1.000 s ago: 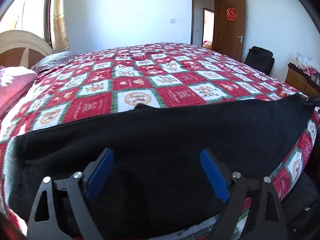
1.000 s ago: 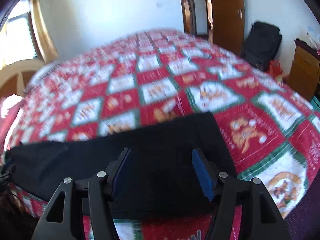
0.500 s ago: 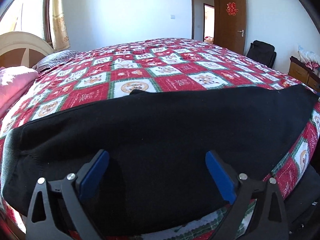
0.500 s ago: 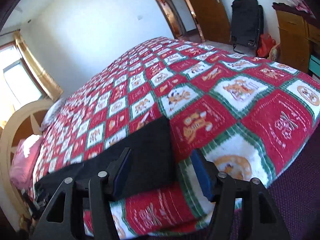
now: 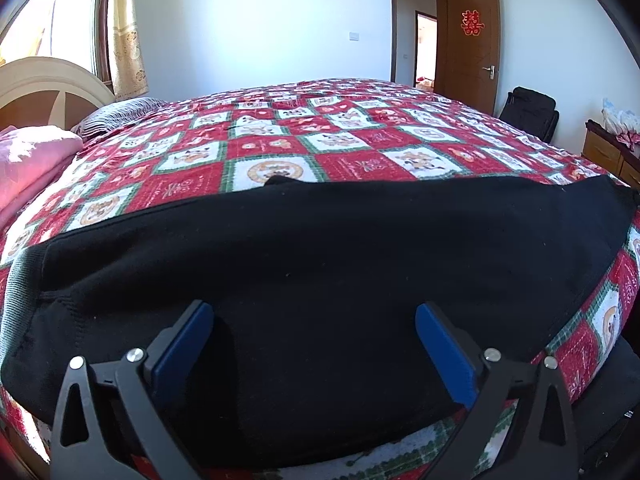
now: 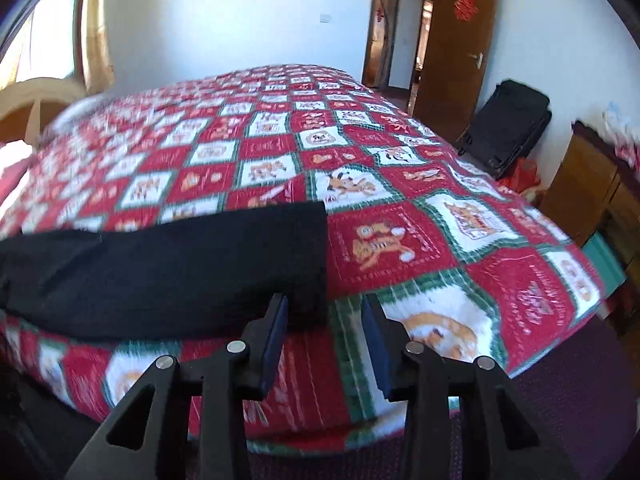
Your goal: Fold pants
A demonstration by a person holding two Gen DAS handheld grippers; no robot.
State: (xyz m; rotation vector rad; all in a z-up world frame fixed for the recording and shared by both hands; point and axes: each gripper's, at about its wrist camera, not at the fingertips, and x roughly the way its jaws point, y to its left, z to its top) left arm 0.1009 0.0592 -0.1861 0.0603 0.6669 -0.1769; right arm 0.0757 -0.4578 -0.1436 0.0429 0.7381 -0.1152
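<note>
Black pants (image 5: 320, 248) lie flat along the near edge of the bed, stretched left to right. My left gripper (image 5: 314, 308) hovers over their wide left part. Its blue pads (image 5: 188, 340) stand far apart and are still opening, with only cloth beneath them and nothing gripped. In the right wrist view the pants (image 6: 168, 264) end in a square leg hem. My right gripper (image 6: 324, 304) is at the near corner of that hem. Its jaws are closing, the hem corner shows between the fingers, and the pads do not press on it.
The bed carries a red, white and green patchwork quilt (image 5: 340, 152). Pink bedding (image 5: 28, 160) and a headboard (image 5: 40, 88) are at the left. A black suitcase (image 6: 508, 132), a wooden dresser (image 6: 588, 184) and an open door (image 6: 452, 56) stand to the right.
The left jaws have spread a little wider over the pants. The right gripper has swung right along the pants to the hem corner, and its jaws have narrowed.
</note>
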